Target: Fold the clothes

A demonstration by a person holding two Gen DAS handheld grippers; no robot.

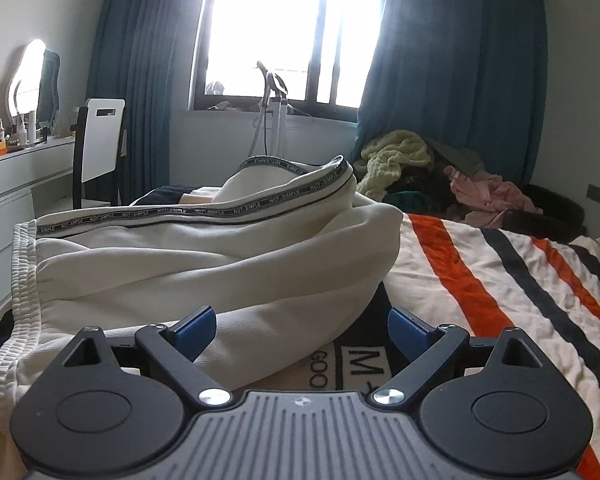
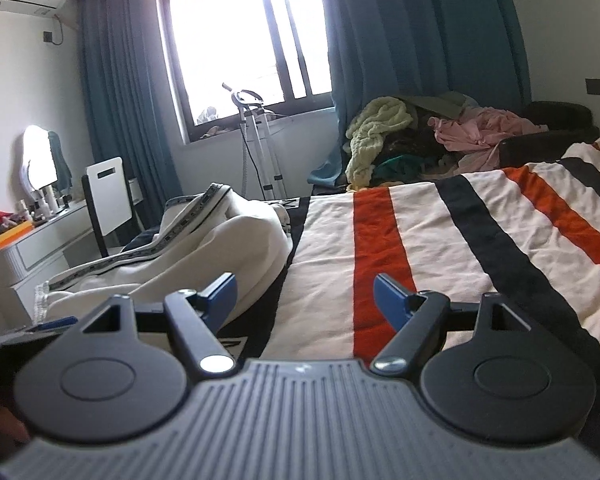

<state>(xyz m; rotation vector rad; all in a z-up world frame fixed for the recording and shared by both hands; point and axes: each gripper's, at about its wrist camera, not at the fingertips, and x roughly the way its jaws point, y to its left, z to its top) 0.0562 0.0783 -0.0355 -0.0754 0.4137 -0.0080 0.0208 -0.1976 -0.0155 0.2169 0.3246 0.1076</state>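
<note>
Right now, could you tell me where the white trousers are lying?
The white trousers lie crumpled on the striped blanket, directly ahead of the left gripper in its view, and at the left in the right wrist view, near the white chair.

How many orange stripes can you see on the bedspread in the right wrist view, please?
2: one orange stripe just ahead of the right gripper, another further right across the bedspread. More may lie beyond the frame.

Striped blanket (image 2: 440,240), blue curtains (image 1: 140,80), bright window (image 1: 284,28), white chair (image 1: 100,144), dressing table (image 1: 24,172), mirror (image 1: 30,76)
</note>
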